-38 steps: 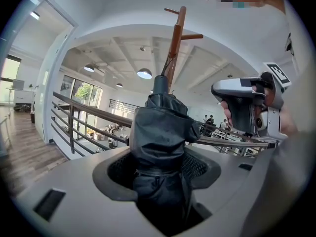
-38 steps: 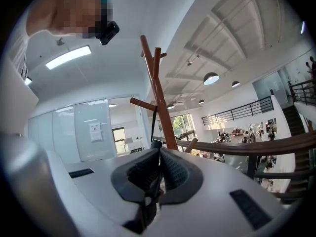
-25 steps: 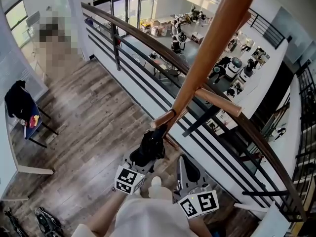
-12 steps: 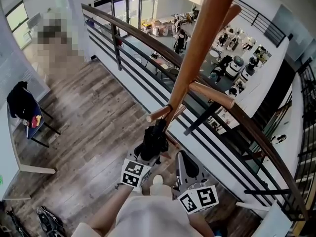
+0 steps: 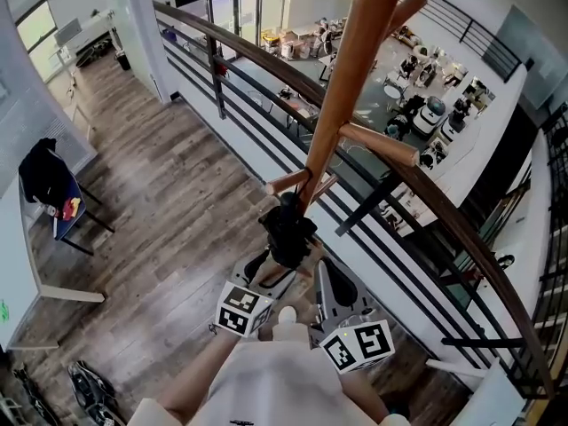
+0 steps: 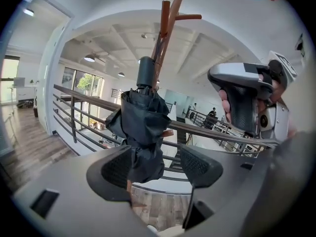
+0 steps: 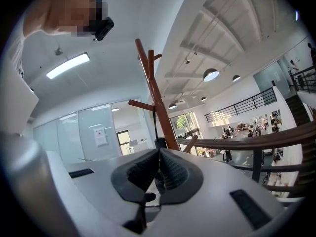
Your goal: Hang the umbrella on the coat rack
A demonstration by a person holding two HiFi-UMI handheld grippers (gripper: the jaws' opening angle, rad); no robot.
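Umbrella (image 5: 288,229) hangs off a low coat rack (image 5: 351,87) peg, frame centre; left gripper (image 5: 269,273) jaws opening wide around it, likely releasing; right gripper (image 5: 335,298) pinched closed, empty, lower centre

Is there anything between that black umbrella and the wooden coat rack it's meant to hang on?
Nothing visible does. The umbrella already hangs right beside the rack, just under a low peg. The left gripper is opening its jaws, with the umbrella's lower end between them but not squeezed.
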